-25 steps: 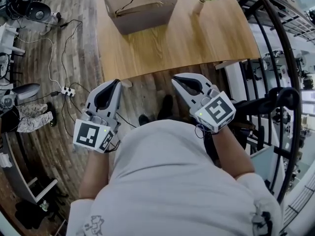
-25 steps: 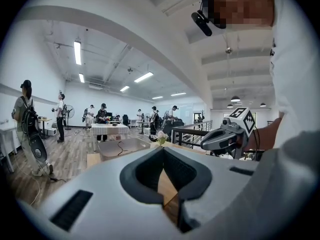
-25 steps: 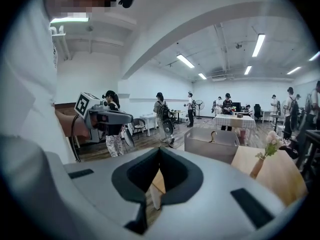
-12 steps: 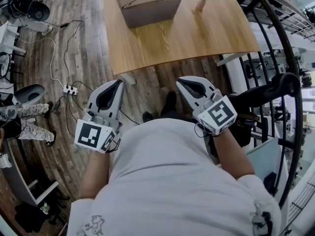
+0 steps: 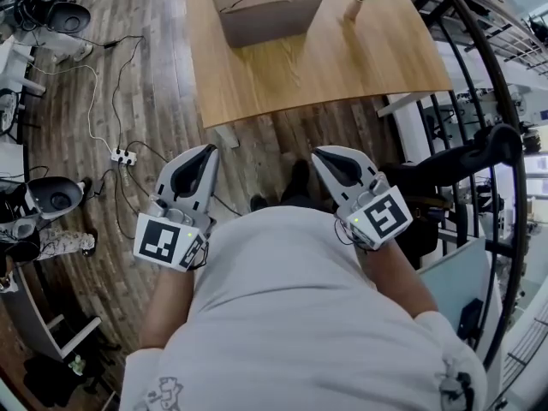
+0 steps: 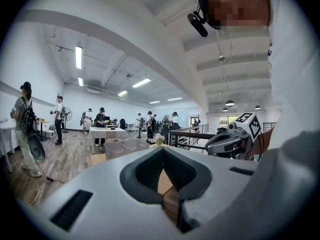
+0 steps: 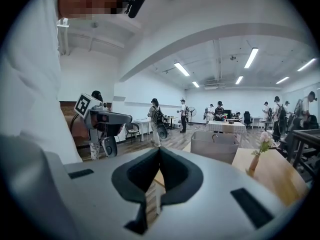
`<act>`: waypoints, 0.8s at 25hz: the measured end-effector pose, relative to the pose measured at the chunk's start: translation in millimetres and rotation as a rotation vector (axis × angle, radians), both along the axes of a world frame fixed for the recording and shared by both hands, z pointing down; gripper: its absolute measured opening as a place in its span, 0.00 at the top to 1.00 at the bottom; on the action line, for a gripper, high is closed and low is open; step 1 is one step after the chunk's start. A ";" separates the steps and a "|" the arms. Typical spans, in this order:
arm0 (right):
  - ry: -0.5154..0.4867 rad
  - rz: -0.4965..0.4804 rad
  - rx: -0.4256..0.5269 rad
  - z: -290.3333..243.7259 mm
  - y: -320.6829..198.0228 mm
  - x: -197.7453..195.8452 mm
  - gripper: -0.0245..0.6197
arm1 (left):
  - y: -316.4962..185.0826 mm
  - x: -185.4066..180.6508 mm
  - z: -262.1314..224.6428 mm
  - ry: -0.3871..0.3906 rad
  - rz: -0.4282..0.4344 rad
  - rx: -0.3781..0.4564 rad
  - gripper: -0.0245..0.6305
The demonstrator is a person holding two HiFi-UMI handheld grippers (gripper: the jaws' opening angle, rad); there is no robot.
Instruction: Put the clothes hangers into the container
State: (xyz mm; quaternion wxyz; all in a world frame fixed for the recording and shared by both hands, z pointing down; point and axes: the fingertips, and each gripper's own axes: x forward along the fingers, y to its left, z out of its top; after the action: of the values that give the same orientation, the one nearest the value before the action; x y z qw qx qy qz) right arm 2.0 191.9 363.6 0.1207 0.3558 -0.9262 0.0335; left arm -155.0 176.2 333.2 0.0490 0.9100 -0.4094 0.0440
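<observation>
We found both claws empty and well short of the work: the left claw and the right claw each had their jaws pressed together with nothing between them, held level over the plank floor on the near side of the desk. The one clothes hanger we could make out already lay inside the container, a grey-brown tub with rounded corners and smooth, matt walls at the far end of the pale wood-grain desk. Only its thin hook and a line of its frame showed above the rim. We judged it to be a slim wire or metal hanger: light, stiff, a little springy, and slick enough to twist in a pinch. The straight lower bar or the shoulder beside the hook looked like the surest place to grip, since the hook itself would likely swivel or snag on the tub's edge. A slender vase with a flower stood near the tub, and we thought it easy to tip.
</observation>
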 end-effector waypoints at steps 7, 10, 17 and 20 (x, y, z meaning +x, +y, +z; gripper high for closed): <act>0.009 0.000 0.016 -2.5 3.6 -3.8 0.95 | 0.4 -7.5 -1.9 0.008 -0.010 0.009 0.95; 0.014 -0.003 0.021 -4.8 -0.4 -5.7 0.95 | -4.2 -10.0 -2.5 0.013 -0.012 0.012 0.95; 0.013 0.005 0.028 -7.4 -6.4 -3.0 0.95 | -6.2 -9.5 -3.1 0.023 -0.014 0.013 0.95; 0.007 0.007 0.020 -6.6 -9.3 -2.0 0.95 | -7.7 -8.8 -4.8 0.027 -0.017 0.013 0.95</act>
State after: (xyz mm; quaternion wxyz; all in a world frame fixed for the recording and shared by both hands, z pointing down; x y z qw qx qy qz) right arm 0.0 182.5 357.0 0.1201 0.3603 -0.9248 0.0237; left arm -163.7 168.5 328.4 0.0490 0.9073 -0.4167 0.0284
